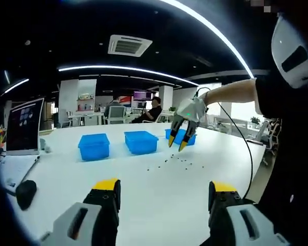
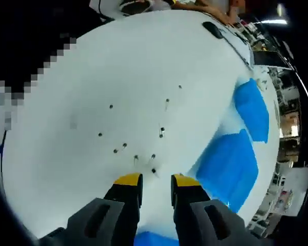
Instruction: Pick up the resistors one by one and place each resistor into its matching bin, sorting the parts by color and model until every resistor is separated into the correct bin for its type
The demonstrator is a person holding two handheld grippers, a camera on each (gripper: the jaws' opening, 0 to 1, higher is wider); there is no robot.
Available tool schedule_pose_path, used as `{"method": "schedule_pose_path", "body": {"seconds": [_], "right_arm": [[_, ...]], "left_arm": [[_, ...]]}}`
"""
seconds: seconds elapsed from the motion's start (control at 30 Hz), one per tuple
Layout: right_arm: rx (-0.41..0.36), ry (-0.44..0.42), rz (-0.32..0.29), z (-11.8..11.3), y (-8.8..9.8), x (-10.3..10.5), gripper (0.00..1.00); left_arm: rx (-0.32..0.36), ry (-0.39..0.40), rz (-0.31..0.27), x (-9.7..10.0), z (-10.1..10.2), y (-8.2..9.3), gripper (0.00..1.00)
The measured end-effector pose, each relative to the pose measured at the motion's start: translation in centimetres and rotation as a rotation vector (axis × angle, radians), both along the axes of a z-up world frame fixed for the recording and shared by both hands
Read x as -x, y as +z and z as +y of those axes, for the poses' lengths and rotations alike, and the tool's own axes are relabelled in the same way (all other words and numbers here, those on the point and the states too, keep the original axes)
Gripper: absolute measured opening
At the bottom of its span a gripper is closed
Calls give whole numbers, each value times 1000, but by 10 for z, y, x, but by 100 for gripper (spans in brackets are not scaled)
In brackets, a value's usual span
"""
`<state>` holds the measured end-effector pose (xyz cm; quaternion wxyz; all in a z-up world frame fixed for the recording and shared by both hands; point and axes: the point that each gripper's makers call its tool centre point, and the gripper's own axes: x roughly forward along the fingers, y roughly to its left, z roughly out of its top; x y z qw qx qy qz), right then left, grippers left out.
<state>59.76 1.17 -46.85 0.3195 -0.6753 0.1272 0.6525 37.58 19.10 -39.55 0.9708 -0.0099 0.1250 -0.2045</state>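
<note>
Several small dark resistors (image 1: 177, 161) lie scattered on the white table (image 1: 143, 205), in front of three blue bins (image 1: 94, 146) (image 1: 141, 142) (image 1: 187, 137). My left gripper (image 1: 165, 187) is low over the near table, jaws wide apart and empty. A hand holds my right gripper (image 1: 176, 145) above the resistors, just before the rightmost bin and pointing down. In the right gripper view the resistors (image 2: 153, 156) lie just beyond my right gripper (image 2: 156, 180), which is open with a narrow empty gap. Blue bins (image 2: 228, 164) (image 2: 251, 110) lie to its right.
A screen (image 1: 24, 125) stands at the table's left, with a black mouse (image 1: 25, 193) near it. A cable (image 1: 244, 148) trails from the right gripper across the table's right side. People sit at desks far behind. A dark object (image 2: 211, 29) lies at the table's far edge.
</note>
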Motion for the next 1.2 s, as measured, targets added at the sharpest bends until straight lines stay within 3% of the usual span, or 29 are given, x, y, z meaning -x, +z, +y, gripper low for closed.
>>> {"method": "schedule_pose_path", "body": {"seconds": [0.17,0.4,0.57,0.83,0.97,1.1,1.2], "right_arm": [[27,18,19,7,-4,-1,22],[104,51,47,-2,-21,2,20],[120,77,35,0,-22,1,15],[212,110,81,-6,-22,12,5],[231,112,85,-4,-21,13,5],[227,85,85,-5,-20,12,5],[142,12,112,1,-15,15,5]], "left_arm": [[-12,-17,19,1,-1,-4,70],[-15,-19,45,4,3,-7,70],[-16,-11,52,4,5,-8,70],[-16,-6,52,2,7,-8,70],[-19,-8,56,2,6,-9,70],[-17,-11,52,3,5,-7,70],[-15,-6,45,3,6,-4,70]]}}
